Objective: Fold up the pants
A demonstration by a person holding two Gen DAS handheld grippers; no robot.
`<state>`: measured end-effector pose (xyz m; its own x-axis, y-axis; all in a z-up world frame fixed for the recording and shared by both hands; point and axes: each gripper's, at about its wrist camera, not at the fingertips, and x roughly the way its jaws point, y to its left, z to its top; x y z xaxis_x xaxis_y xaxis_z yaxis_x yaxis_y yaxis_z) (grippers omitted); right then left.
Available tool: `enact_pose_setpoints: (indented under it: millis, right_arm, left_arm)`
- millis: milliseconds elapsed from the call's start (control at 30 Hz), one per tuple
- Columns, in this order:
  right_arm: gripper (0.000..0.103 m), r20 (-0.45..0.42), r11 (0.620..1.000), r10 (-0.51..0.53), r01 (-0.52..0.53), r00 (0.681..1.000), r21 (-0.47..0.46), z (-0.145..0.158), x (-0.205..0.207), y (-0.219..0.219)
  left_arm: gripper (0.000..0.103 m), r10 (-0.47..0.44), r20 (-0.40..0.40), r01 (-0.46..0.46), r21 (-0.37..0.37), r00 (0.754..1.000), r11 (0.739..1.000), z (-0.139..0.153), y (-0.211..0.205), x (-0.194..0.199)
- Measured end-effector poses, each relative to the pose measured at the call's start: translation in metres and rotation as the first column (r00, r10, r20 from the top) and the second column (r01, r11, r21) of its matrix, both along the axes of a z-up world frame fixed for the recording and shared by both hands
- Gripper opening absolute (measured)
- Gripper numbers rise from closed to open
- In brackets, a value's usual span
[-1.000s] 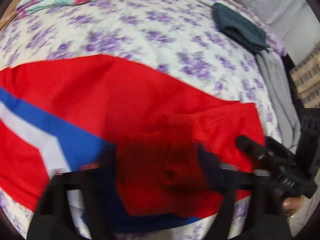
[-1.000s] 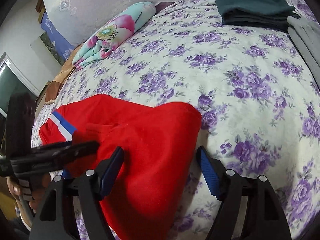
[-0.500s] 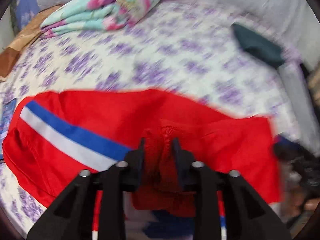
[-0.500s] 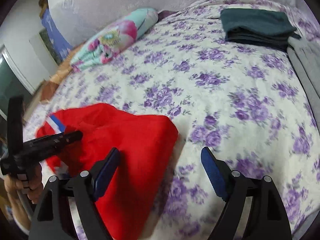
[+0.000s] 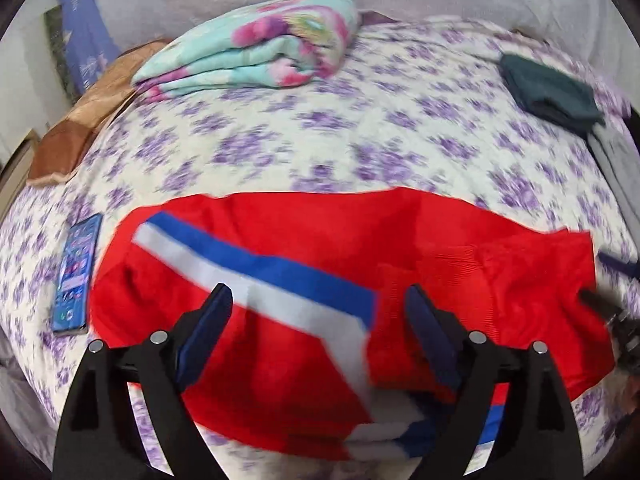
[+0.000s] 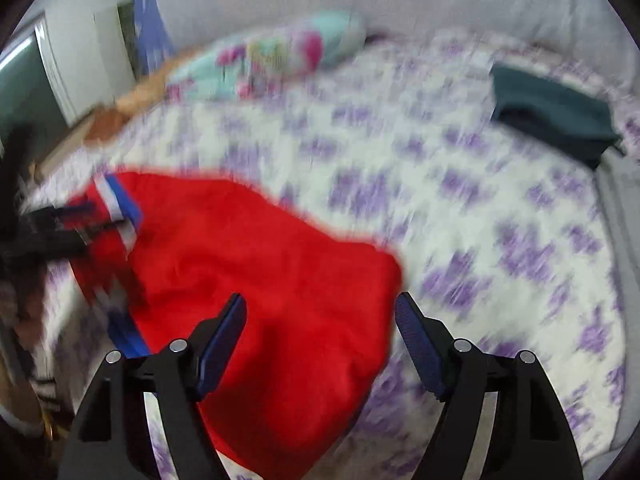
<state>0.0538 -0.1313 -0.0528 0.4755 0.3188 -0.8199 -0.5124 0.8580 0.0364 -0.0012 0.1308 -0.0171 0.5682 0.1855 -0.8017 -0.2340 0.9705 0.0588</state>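
Observation:
The red pants (image 5: 400, 256) with a blue and white side stripe (image 5: 256, 276) lie folded over on the floral bedspread (image 5: 304, 148), near its front edge. My left gripper (image 5: 318, 332) is open and empty just above them. In the right wrist view the red pants (image 6: 272, 288) lie at lower left, and my right gripper (image 6: 320, 344) is open and empty above their right edge. The left gripper (image 6: 68, 220) shows there at far left, and the right gripper (image 5: 608, 300) shows at the far right of the left wrist view.
A folded floral blanket (image 5: 256, 48) lies at the back of the bed. A folded dark green garment (image 5: 552, 92) and a grey one (image 5: 616, 168) lie at the right. A phone (image 5: 76, 276) lies left of the pants. A brown cloth (image 5: 80, 120) lies at far left.
My left gripper was shut on the red fabric half a second ago and has opened and pulled back. My right gripper stayed open and drew back. Both views are blurred by motion.

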Motion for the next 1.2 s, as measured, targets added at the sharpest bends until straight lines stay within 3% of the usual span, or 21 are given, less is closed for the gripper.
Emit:
enact_pose_setpoints:
  millis: [67, 233, 367, 467, 500, 533, 567, 667, 700, 767, 833, 900, 1000, 1067, 1167, 1200]
  right_arm:
    - [0.078, -0.034, 0.997, 0.016, -0.018, 0.999, -0.07, -0.019, 0.002, 0.005]
    - [0.079, -0.059, 0.998, -0.008, 0.012, 0.998, 0.058, 0.001, 0.007, -0.012]
    - [0.08, 0.018, 0.988, -0.033, 0.03, 0.999, 0.15, 0.03, 0.005, -0.025]
    - [0.083, 0.056, 0.975, -0.084, 0.07, 0.995, 0.212, 0.036, 0.011, -0.036]
    - [0.083, 0.053, 0.971, -0.094, 0.08, 0.994, 0.225, 0.034, 0.014, -0.038]
    - [0.083, 0.042, 0.968, -0.097, 0.084, 0.994, 0.236, 0.031, 0.016, -0.039]
    - [0.083, 0.028, 0.965, -0.096, 0.086, 0.995, 0.248, 0.027, 0.017, -0.041]
    - [0.083, 0.014, 0.959, -0.099, 0.092, 0.995, 0.268, 0.021, 0.018, -0.046]
    - [0.083, 0.017, 0.958, -0.099, 0.09, 0.995, 0.273, 0.021, 0.017, -0.048]
    - [0.083, 0.012, 0.949, -0.104, 0.096, 0.994, 0.299, 0.018, 0.019, -0.054]
    - [0.083, -0.01, 0.943, -0.112, 0.11, 0.994, 0.313, 0.013, 0.021, -0.057]
    - [0.083, -0.022, 0.941, -0.116, 0.117, 0.993, 0.318, 0.01, 0.022, -0.059]
    - [0.083, -0.005, 0.939, -0.117, 0.113, 0.993, 0.326, 0.013, 0.02, -0.063]
    - [0.083, 0.004, 0.932, -0.115, 0.107, 0.993, 0.347, 0.018, 0.018, -0.068]
    - [0.083, 0.015, 0.925, -0.125, 0.111, 0.992, 0.364, 0.023, 0.016, -0.073]
    - [0.083, 0.012, 0.923, -0.127, 0.114, 0.992, 0.368, 0.023, 0.016, -0.075]
  left_arm:
    - [0.085, 0.056, 0.032, -0.055, -0.036, 0.998, 0.998, 0.01, 0.022, -0.014]
    - [0.085, 0.185, 0.048, -0.18, -0.083, 0.982, 0.98, 0.027, 0.072, -0.047]
    - [0.093, 0.257, 0.002, -0.255, -0.121, 0.967, 0.959, 0.024, 0.097, -0.063]
    - [0.093, 0.3, -0.085, -0.312, -0.21, 0.95, 0.927, -0.001, 0.117, -0.061]
    - [0.086, 0.31, -0.105, -0.327, -0.26, 0.945, 0.908, -0.01, 0.123, -0.058]
    - [0.07, 0.311, -0.12, -0.333, -0.322, 0.943, 0.886, -0.021, 0.129, -0.055]
    - [0.064, 0.311, -0.146, -0.343, -0.368, 0.939, 0.864, -0.03, 0.134, -0.05]
    - [0.063, 0.336, -0.157, -0.371, -0.443, 0.929, 0.816, -0.04, 0.145, -0.043]
    - [0.063, 0.341, -0.157, -0.375, -0.444, 0.927, 0.814, -0.04, 0.145, -0.042]
    - [0.055, 0.347, -0.147, -0.376, -0.437, 0.926, 0.817, -0.039, 0.143, -0.034]
    - [0.029, 0.356, -0.154, -0.388, -0.41, 0.921, 0.825, -0.038, 0.135, -0.027]
    - [0.021, 0.322, -0.117, -0.343, -0.324, 0.939, 0.882, -0.019, 0.111, -0.022]
    - [0.019, 0.187, -0.028, -0.188, -0.224, 0.982, 0.956, 0.02, 0.066, -0.02]
    - [0.019, 0.068, 0.018, -0.063, -0.183, 0.998, 0.981, 0.045, 0.028, -0.02]
    - [0.026, -0.132, 0.063, 0.138, -0.124, 0.989, 0.983, 0.069, -0.033, -0.021]
    - [0.041, -0.195, 0.041, 0.199, -0.109, 0.98, 0.974, 0.068, -0.058, -0.018]
